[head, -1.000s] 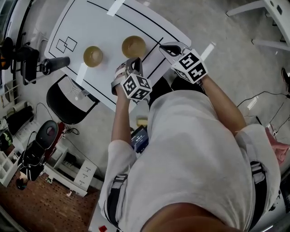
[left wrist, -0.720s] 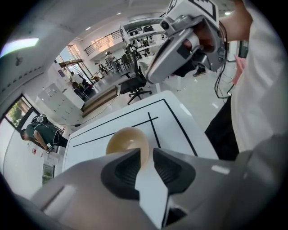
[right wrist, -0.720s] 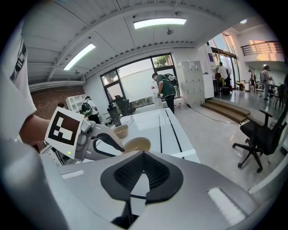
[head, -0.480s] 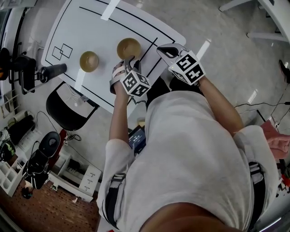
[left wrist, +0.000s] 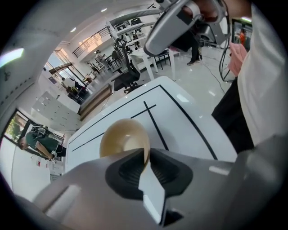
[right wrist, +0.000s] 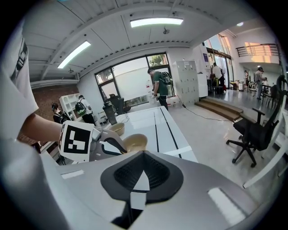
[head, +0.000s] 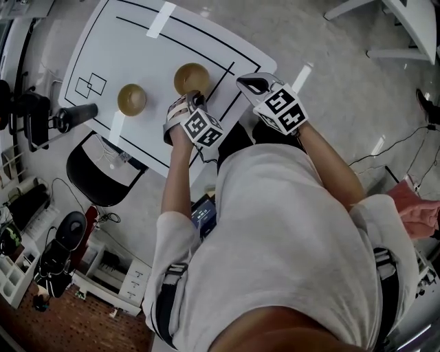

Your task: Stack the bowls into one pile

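Note:
Two tan bowls sit upright on the white table (head: 137, 48): one near the middle (head: 191, 77), a second further left (head: 131, 99). My left gripper (head: 194, 96) points steeply down at the near rim of the middle bowl (left wrist: 121, 137). Its jaws are closing, and in the left gripper view (left wrist: 146, 157) the thin rim stands pinched between the pads. My right gripper (head: 251, 84) hovers shut and empty over the table's near right corner. The right gripper view (right wrist: 143, 155) shows the same bowl (right wrist: 135, 143) just ahead and the second bowl (right wrist: 118, 128) beyond it.
A black office chair (head: 100, 161) stands at the table's left side, with a black cylinder (head: 75, 115) at that edge. Black lines and a white tape strip (head: 159, 19) mark the tabletop. A person (right wrist: 159, 87) stands beyond the table's far end; another chair (right wrist: 252, 130) is at the right.
My left gripper has sunk and come up against the near rim of the middle bowl. The right gripper has stayed where it was. Both bowls are unmoved.

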### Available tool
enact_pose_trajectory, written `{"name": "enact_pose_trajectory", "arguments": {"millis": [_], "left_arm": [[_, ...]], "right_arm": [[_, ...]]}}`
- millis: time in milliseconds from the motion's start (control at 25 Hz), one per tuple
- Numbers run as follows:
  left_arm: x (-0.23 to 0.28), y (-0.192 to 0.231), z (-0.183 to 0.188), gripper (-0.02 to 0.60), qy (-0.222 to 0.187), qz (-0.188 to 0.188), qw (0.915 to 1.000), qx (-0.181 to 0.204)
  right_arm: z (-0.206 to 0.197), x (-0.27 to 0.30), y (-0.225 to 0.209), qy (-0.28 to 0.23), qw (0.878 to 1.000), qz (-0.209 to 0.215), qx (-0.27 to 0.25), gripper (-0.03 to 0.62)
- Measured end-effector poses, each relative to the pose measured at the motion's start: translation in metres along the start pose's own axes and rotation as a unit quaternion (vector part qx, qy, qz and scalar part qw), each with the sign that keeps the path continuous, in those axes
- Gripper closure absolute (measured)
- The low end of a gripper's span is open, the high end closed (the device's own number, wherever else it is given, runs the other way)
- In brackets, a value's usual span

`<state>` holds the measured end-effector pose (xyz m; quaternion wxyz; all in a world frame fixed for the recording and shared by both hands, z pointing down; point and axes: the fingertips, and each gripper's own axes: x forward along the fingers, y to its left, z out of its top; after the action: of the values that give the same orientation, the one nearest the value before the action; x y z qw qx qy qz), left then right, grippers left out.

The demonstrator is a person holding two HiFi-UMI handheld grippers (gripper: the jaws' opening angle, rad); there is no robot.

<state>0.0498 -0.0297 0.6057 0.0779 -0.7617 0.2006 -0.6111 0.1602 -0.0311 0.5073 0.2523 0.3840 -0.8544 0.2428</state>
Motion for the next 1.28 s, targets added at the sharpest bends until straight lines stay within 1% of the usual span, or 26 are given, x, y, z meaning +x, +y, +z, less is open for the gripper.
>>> {"name": "enact_pose_trajectory", "arguments": {"millis": [40, 200, 360, 680, 880, 1280], "left_arm": [[-0.001, 0.0, -0.001, 0.548, 0.001, 0.006, 1.0, 0.003], [-0.004, 0.009, 0.003, 0.558, -0.005, 0.035, 0.9993, 0.008], [-0.009, 0.014, -0.002, 0.557, -0.006, 0.055, 0.9984, 0.005], [-0.02, 0.024, -0.01, 0.552, -0.002, 0.08, 0.9966, -0.017], [-0.03, 0.032, -0.012, 0.551, -0.002, 0.098, 0.9944, -0.039], [-0.053, 0.062, -0.024, 0.551, 0.01, 0.154, 0.9863, -0.059]], "right_arm": [[0.0, -0.001, 0.001, 0.001, 1.0, 0.001, -0.001, 0.595], [0.0, 0.001, 0.0, 0.005, 1.0, 0.001, -0.002, 0.594], [0.001, 0.009, 0.007, 0.005, 1.0, 0.007, -0.005, 0.595], [0.012, 0.016, 0.02, 0.001, 0.999, 0.026, -0.027, 0.594], [0.015, 0.023, 0.029, 0.004, 0.998, 0.041, -0.038, 0.595], [0.032, 0.041, 0.05, 0.002, 0.994, 0.078, -0.074, 0.595]]}}
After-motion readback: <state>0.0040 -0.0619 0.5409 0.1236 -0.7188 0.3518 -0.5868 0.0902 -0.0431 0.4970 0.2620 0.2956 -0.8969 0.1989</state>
